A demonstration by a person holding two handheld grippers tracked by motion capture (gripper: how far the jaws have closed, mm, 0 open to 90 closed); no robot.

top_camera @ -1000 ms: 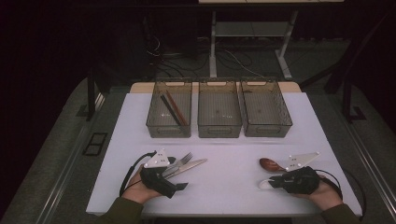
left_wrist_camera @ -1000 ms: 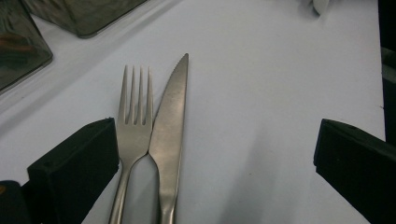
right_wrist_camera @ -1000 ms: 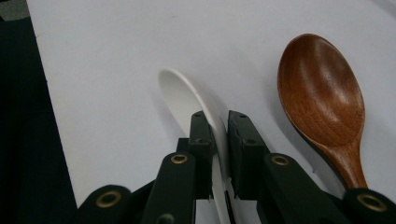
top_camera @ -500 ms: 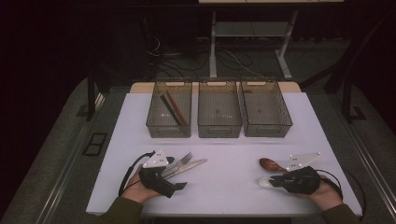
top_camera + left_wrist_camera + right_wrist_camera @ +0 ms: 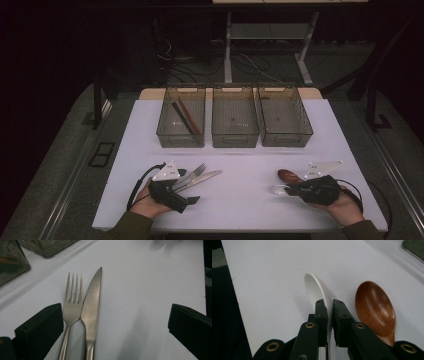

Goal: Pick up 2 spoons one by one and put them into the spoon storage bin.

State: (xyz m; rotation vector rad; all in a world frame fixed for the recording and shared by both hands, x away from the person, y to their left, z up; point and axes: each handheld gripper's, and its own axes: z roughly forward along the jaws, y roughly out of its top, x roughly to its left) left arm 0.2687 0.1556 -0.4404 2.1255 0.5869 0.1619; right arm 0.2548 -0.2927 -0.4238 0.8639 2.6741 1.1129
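R tongs pinch white spoon at near-right edge of desk; L tongs spread over fork + knife.

R gripper (image 5: 329, 315): jaws pressed nearly together on the rim of the white spoon (image 5: 315, 288), bowl edge caught between the pads, spoon tipped on its side. Its long axis runs along the jaws, bowel end pointing away from the hand, toward desk centre. Wooden spoon (image 5: 374, 310) lies just beside it, parallel, apart from the jaws, on the far side twd the three bins (image 5: 235, 120) at the far edge. L gripper (image 5: 112, 322): jaws wide, nothing gripped; fork (image 5: 72, 302) and knife (image 5: 91, 307) lie side by side between them, touching, tips fwd. R hand is the nearer to both spoons.
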